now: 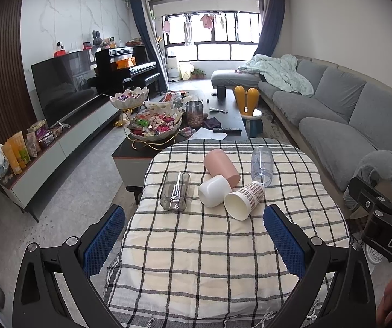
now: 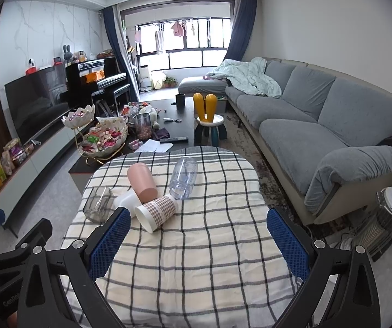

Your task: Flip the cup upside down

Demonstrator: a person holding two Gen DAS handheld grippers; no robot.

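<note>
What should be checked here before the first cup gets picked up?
1. Left tongs open and empty: ok.
2. Right tongs open and empty: ok.
3. Cups flipped: not ok. The checked cup, white cup, pink cup, grey glass and clear cup all lie on their sides.
4. Free access to a cup: ok for the grey glass, which lies apart; the checked, white and pink cups crowd together.
5. Bare cloth to set a cup down: ok, in front of the cups.
6. Tongs near a cup: not ok, both are short of the group.
</note>
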